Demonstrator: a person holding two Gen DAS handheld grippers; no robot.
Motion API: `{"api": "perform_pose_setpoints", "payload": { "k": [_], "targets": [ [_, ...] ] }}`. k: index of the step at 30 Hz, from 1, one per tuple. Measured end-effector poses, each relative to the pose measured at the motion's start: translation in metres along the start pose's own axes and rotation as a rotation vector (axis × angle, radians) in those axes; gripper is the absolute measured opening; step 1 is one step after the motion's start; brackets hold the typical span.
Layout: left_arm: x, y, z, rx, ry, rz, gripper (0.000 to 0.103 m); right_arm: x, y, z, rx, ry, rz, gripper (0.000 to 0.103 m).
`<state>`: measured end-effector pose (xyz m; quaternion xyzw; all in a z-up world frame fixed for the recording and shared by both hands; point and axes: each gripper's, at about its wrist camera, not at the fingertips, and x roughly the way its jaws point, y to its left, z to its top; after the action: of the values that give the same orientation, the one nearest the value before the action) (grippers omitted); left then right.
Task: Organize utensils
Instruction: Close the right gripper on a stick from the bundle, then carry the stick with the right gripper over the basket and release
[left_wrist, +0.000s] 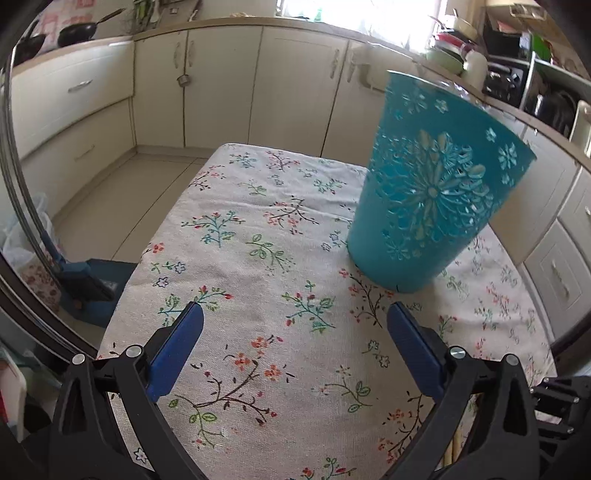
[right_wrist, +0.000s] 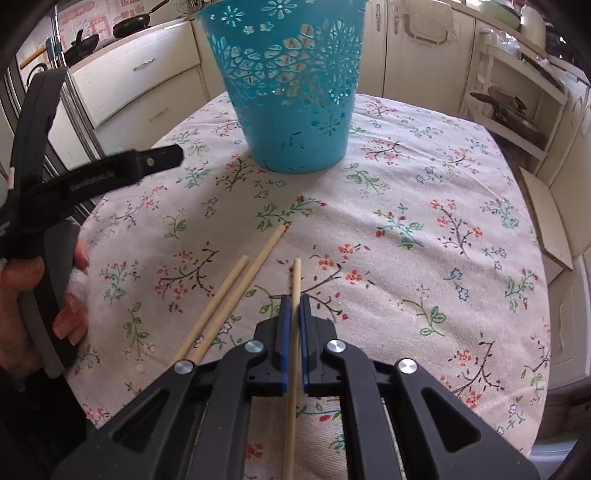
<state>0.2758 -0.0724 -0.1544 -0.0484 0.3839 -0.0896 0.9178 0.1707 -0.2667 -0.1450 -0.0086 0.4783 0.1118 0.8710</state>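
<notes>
Cream kitchen cabinets (left_wrist: 295, 88) ring a table under a floral tablecloth (right_wrist: 406, 206), and low over it the right gripper (right_wrist: 294, 306) has its blue pads pinched onto a single wooden chopstick (right_wrist: 295, 280), whose tip pokes out just beyond the fingertips toward the far side of the table. Just left of that gripper two more chopsticks (right_wrist: 236, 291) lie side by side on the cloth (angled up to the right), and well ahead stands the upright teal perforated basket (right_wrist: 291, 88). Off to the left, the left gripper (left_wrist: 295, 317) hovers with its fingers spread wide and nothing between them, the basket (left_wrist: 432, 192) ahead and to its right.
</notes>
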Motion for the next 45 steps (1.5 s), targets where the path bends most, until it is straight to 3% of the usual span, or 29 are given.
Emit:
{"api": "perform_pose_setpoints", "payload": {
  "k": [5, 10, 21, 26, 33, 38, 45],
  "targets": [
    [0.003, -0.003, 0.000, 0.018, 0.021, 0.005, 0.096, -0.019, -0.016, 0.002, 0.109, -0.059, 0.134, 0.005],
    [0.006, -0.002, 0.000, 0.010, 0.032, 0.001, 0.096, -0.058, -0.026, 0.014, 0.185, -0.184, 0.291, 0.005],
    [0.008, 0.000, -0.001, 0.001, 0.032, 0.000, 0.096, -0.119, -0.029, 0.080, 0.228, -0.454, 0.424, 0.005],
    [0.006, 0.000, -0.001, 0.001, 0.027, 0.005, 0.096, -0.144, -0.024, 0.127, 0.243, -0.632, 0.397, 0.005],
    [0.006, 0.000, 0.000, -0.001, 0.028, 0.014, 0.096, -0.146, -0.014, 0.185, 0.277, -0.865, 0.234, 0.005],
    [0.006, -0.001, 0.000, 0.005, 0.027, 0.015, 0.096, -0.113, -0.014, 0.196, 0.292, -0.893, 0.105, 0.005],
    [0.005, -0.001, 0.000, 0.006, 0.024, 0.006, 0.096, -0.066, -0.012, 0.187, 0.230, -0.793, 0.021, 0.006]
  ]
}}
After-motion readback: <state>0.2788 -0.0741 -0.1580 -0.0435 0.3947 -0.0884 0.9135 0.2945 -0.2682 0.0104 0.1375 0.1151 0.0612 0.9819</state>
